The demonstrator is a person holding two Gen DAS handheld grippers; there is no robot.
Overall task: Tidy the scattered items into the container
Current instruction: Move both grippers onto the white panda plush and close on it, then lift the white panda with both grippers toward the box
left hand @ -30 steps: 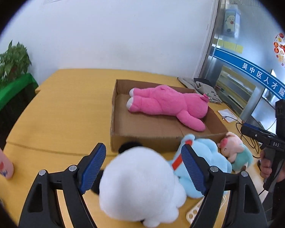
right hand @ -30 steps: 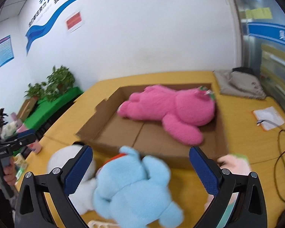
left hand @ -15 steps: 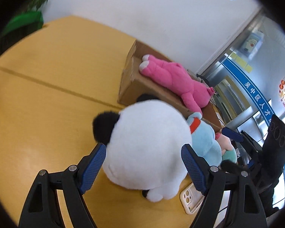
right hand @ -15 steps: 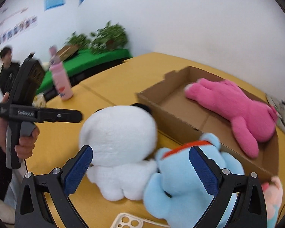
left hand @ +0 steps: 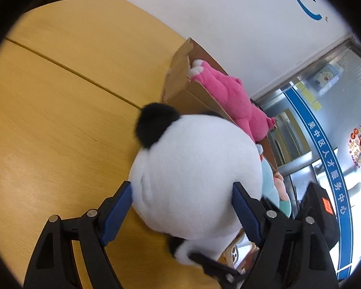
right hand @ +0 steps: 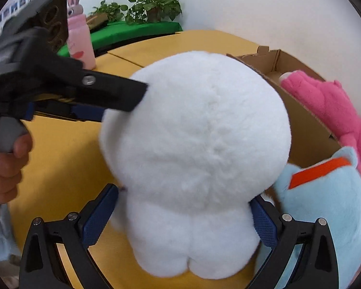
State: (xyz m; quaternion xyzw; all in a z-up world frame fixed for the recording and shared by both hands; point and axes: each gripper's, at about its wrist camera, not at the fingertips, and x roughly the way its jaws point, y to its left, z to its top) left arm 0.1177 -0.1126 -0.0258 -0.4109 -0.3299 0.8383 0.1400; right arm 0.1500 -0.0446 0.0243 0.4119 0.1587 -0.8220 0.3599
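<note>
– White fur fills both views. Which way is the white plush (left hand: 195, 173) found from each gripper?

– It is straddled by both. In the left wrist view its round head sits between the pads of the left gripper (left hand: 182, 192), with the black ear at 11 o'clock. In the right wrist view its lower body is bracketed by the right gripper (right hand: 184, 193).

– How is its long axis laid?

– In the right wrist view it runs from 6 to 12 o'clock, legs nearest the camera, head away. The head is met by the left gripper from 9 o'clock.

– Is anything clamped?

– No squeeze can be made out. Both sets of jaws are spread wide and the fur is only brushed by the blue pads, so nothing is judged to be held yet.

– Which hand is nearer?

– Neither is favoured; a two-handed lift seems to be intended.

– And the container?

– The cardboard box (left hand: 178, 84) lies just past the plush, at 1 o'clock in the left view and 2 o'clock in the right. Only the pink plush (left hand: 231, 96) is seen lying inside. The blue plush (right hand: 325, 204) is left outside on the table (left hand: 60, 96), against the box wall, at 4 o'clock in the right view.
</note>
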